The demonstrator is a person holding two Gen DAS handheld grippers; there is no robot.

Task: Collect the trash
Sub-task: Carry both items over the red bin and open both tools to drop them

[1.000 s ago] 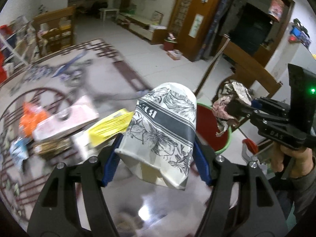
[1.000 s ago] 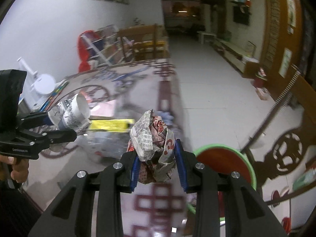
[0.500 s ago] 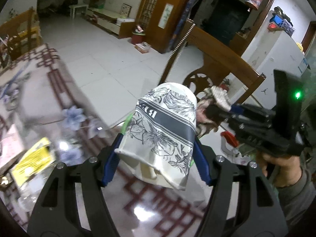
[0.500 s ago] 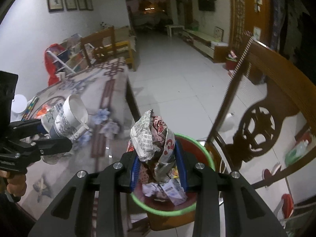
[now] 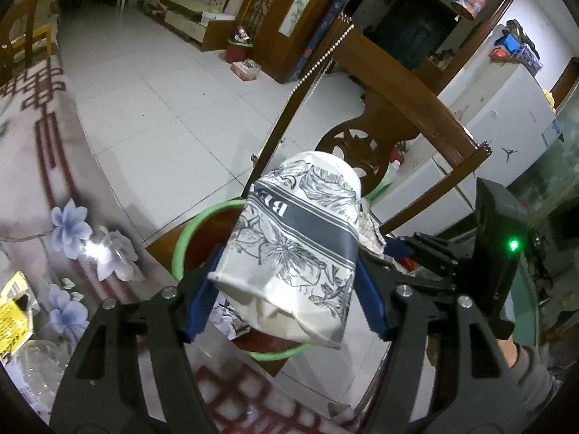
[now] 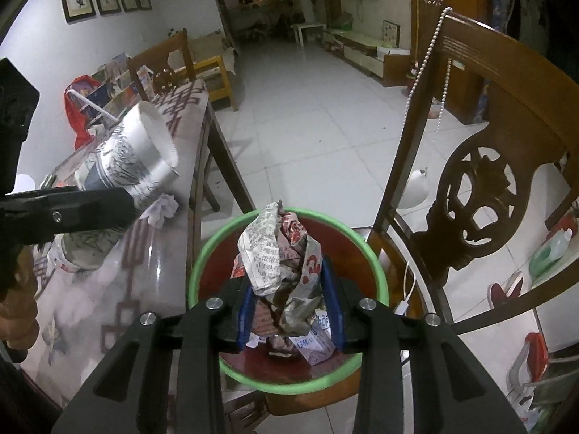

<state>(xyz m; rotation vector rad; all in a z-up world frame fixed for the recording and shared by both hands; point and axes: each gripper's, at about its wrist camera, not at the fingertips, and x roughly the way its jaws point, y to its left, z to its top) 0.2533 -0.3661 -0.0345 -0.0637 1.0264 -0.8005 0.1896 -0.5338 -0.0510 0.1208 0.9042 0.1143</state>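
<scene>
My left gripper [image 5: 286, 300] is shut on a crushed paper cup [image 5: 296, 246] printed with grey flowers, held over the near rim of a red bin with a green rim [image 5: 181, 238]. The cup also shows in the right wrist view [image 6: 134, 159], left of the bin. My right gripper [image 6: 289, 307] is shut on a crumpled newspaper ball [image 6: 282, 264] directly above the bin [image 6: 199, 264], which holds several paper scraps [image 6: 315, 343]. The right gripper appears in the left wrist view [image 5: 416, 253], mostly behind the cup.
The bin stands on a wooden chair [image 6: 506, 137] pushed against the glossy patterned table [image 6: 108, 307]. A yellow packet [image 5: 14, 303] and a clear plastic bottle [image 5: 36, 372] lie on the table at left. White tiled floor [image 6: 307, 108] lies beyond.
Both grippers have swung from over the table to the bin on the chair. The newspaper ball is now lower, right above the bin. Both grips are unchanged.
</scene>
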